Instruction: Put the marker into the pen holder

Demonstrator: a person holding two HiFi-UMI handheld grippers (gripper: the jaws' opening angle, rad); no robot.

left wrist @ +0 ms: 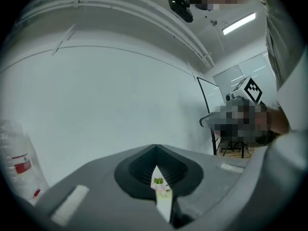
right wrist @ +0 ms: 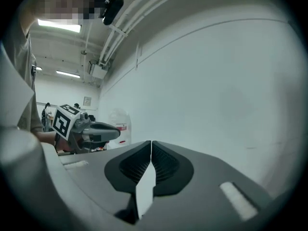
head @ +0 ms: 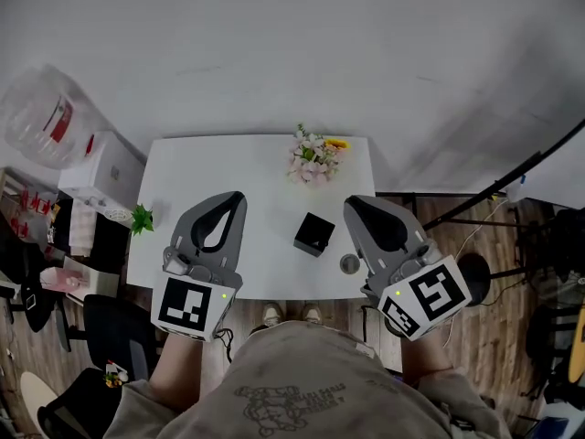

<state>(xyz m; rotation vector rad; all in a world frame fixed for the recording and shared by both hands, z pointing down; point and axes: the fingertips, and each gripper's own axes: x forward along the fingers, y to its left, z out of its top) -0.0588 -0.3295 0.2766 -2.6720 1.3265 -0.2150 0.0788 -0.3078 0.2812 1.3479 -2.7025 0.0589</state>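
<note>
In the head view a black square pen holder [head: 313, 234] stands on the white table [head: 228, 167], right of centre. A small round grey object [head: 349, 263] sits near the table's front edge; I cannot tell whether it is the marker. My left gripper [head: 239, 196] hovers over the table's left half, jaws closed tip to tip, nothing held. My right gripper [head: 351, 201] hovers over the right front corner, also shut and empty. Both gripper views look at a bare white wall, with the left gripper [left wrist: 155, 148] and the right gripper [right wrist: 151, 143] showing meeting jaws.
A bunch of pink and white flowers [head: 315, 158] stands at the table's far edge. A small green plant [head: 141, 218] sits at the left edge. White boxes [head: 102, 172] and a clear plastic bag [head: 46, 117] lie left of the table; a black stand [head: 494, 190] is at the right.
</note>
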